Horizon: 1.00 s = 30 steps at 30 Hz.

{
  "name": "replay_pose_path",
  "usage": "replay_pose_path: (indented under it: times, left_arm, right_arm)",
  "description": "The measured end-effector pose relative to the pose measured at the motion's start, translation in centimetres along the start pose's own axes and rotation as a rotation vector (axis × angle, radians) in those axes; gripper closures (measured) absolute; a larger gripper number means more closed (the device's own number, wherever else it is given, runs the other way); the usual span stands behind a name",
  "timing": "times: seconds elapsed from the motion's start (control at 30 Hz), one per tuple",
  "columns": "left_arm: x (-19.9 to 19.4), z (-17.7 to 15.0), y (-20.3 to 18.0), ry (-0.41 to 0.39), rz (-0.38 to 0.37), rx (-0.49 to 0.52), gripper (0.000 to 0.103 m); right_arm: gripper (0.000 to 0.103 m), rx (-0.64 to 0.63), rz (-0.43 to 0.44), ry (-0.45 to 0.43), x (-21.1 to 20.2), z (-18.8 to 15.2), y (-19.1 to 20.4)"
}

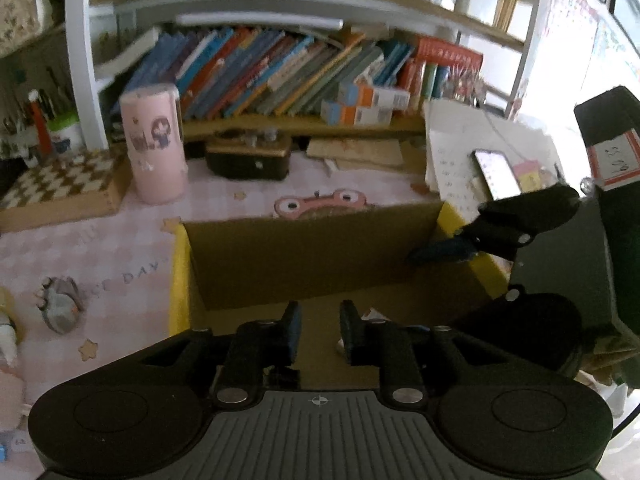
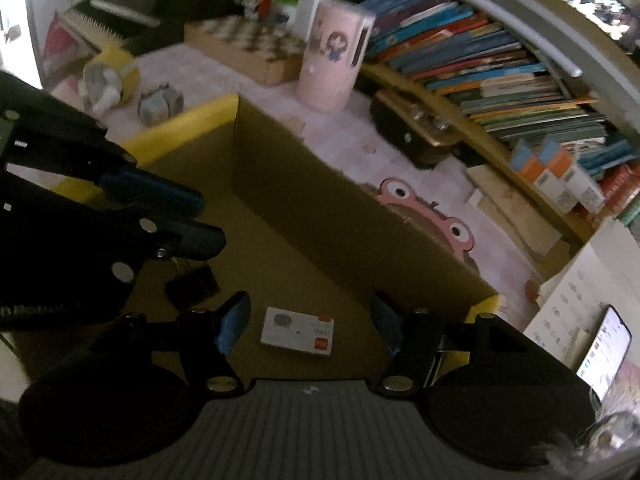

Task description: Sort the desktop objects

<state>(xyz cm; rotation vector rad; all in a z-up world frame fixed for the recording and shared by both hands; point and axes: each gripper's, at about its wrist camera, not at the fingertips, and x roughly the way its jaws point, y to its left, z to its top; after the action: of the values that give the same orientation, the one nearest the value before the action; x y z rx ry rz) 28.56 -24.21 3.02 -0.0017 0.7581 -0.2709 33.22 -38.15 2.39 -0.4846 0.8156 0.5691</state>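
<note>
A brown cardboard box with yellow flaps (image 1: 304,256) stands on the pink desk mat; it also shows in the right wrist view (image 2: 320,208). A white card (image 2: 298,331) and a small black object (image 2: 192,286) lie on its floor. My left gripper (image 1: 320,330) hovers over the box's near side, jaws a little apart with nothing between them; in the right wrist view (image 2: 200,220) it reaches in from the left above the black object. My right gripper (image 2: 310,322) is open and empty above the card; in the left wrist view (image 1: 448,250) it comes in over the right flap.
A pink cylinder (image 1: 155,144), a checkered board box (image 1: 60,188), a black case (image 1: 248,158) and a shelf of books (image 1: 280,72) stand behind the box. A lit phone (image 1: 496,174) lies on papers at right. Plush toys (image 2: 110,76) lie at left.
</note>
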Motion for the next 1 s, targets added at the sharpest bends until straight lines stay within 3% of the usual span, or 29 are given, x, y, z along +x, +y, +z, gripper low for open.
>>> replay_pose_path:
  times: [0.17, 0.53, 0.67, 0.77, 1.0]
  left_arm:
    - [-3.1, -0.4, 0.2, -0.091, 0.029, 0.005, 0.057]
    - [-9.3, -2.7, 1.8, -0.262, 0.111, -0.024, 0.030]
    - [-10.7, -4.0, 2.0, -0.291, 0.143, -0.005, 0.024]
    - [-11.4, -5.0, 2.5, -0.292, 0.154, -0.002, 0.019]
    - [-12.8, -8.3, 4.1, -0.253, 0.151, -0.009, 0.017]
  right_arm:
    - [0.038, 0.105, -0.052, -0.120, -3.7, -0.6, 0.0]
    - [0.038, 0.288, -0.247, -0.308, -10.5, -4.0, 1.5]
    - [0.038, 0.386, -0.299, -0.334, -11.9, -5.5, 2.6]
    - [0.030, 0.455, -0.318, -0.338, -12.5, -6.6, 3.8]
    - [0.028, 0.599, -0.331, -0.298, -12.8, -9.6, 8.0]
